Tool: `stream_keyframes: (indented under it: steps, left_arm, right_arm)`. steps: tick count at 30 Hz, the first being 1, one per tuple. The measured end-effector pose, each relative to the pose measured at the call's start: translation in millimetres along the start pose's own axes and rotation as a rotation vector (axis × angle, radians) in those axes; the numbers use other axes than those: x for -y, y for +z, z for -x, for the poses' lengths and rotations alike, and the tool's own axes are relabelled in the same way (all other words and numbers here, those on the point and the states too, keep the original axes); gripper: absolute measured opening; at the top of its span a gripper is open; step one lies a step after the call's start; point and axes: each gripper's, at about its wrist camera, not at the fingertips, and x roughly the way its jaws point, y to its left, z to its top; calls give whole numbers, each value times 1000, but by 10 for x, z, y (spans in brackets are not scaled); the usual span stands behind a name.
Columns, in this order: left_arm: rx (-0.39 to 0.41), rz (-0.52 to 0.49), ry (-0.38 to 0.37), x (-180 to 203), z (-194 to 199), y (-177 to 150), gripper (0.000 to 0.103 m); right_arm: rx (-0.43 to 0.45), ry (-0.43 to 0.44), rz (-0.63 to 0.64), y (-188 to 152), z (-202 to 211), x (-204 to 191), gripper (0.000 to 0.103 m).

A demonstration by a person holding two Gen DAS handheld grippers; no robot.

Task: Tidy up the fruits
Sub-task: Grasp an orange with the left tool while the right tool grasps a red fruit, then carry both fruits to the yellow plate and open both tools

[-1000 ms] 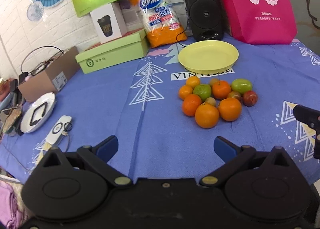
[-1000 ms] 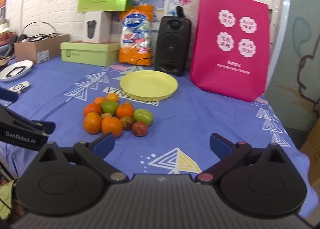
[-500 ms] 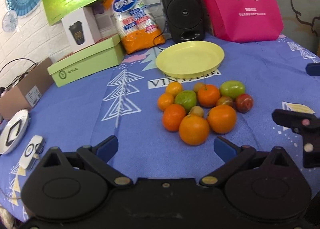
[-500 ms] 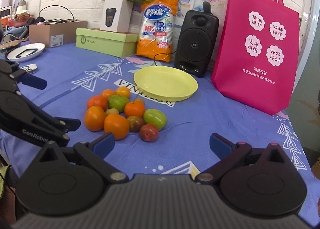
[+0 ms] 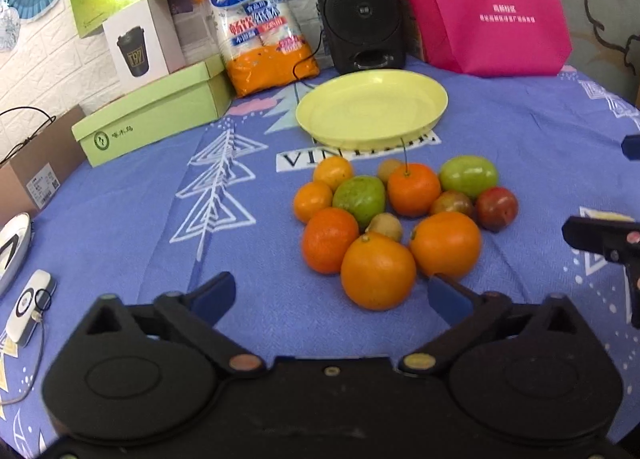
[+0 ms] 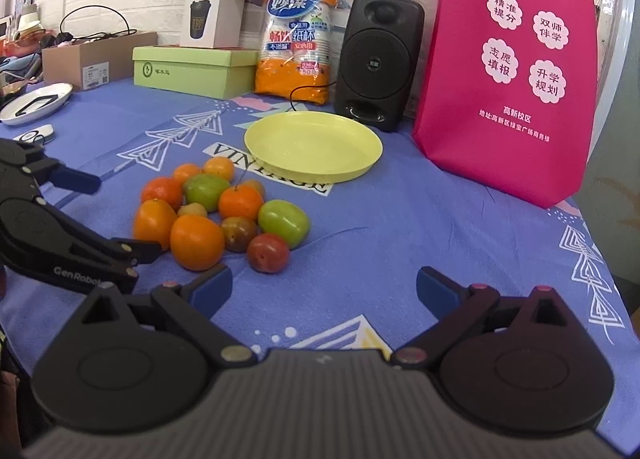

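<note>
Fruit pile (image 5: 396, 219): untouched, nearer than a second ago. Left gripper (image 5: 328, 295) and right gripper (image 6: 324, 283) advanced, both spread wide, empty. Plate (image 5: 372, 111), twelve o'clock, bare.

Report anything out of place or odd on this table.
The fruit lies loose in a heap on the cloth, while the yellow plate just behind sits empty. Nothing looks spilled or damaged.
</note>
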Motion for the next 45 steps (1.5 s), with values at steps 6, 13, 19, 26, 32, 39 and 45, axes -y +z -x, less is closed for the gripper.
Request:
stream_keyframes:
  steps: [6,13,19,26,32,39,45]
  left_arm:
    - [-25,-24,-45,29,-117,65,78]
    - [-56,-13,-107,69,-227,47,51]
    - [-56,4,-142,-11,-266,52,41]
    - [-65,12,-131,-130,-214,23,41]
    - [-71,22,-115,-192,-214,11,41]
    - [-68,19,-107,-168,-208,-3,42]
    - [-69,16,-102,-151,-212,6,42]
  right_arm:
    - [-17,-6,-6,9,-66,24,101]
    - [-24,0,-7,21,-95,37,103]
    - [-27,61,93,81,-234,-98,102]
    - [-102,116,104,166,-568,-230,71]
    - [-109,159,108,161,-745,-349,64]
    - [-101,204,65,153,-811,-243,46]
    - [-86,199,35,135,-763,-187,31]
